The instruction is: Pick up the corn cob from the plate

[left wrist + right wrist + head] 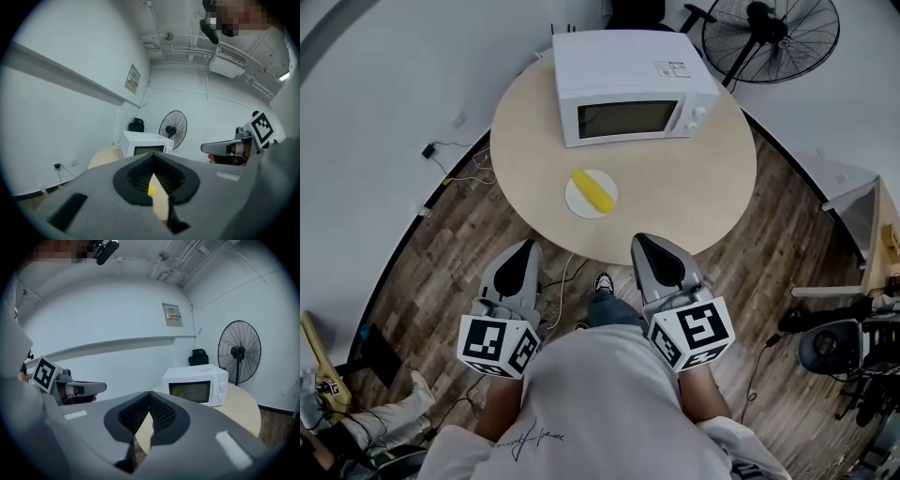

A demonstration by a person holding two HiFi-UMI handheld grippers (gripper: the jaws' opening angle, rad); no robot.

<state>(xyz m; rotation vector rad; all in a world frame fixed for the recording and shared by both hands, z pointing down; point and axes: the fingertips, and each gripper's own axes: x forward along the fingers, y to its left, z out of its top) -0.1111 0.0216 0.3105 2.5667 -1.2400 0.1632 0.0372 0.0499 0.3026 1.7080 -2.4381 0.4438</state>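
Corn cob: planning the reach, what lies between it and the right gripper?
In the head view, only the plate rim and bare table lie between the corn cob and the right gripper.

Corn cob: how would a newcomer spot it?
Look at the round table with the white microwave. In front of the microwave sits a small white plate, the cob lying on it. It is the only yellow thing there.
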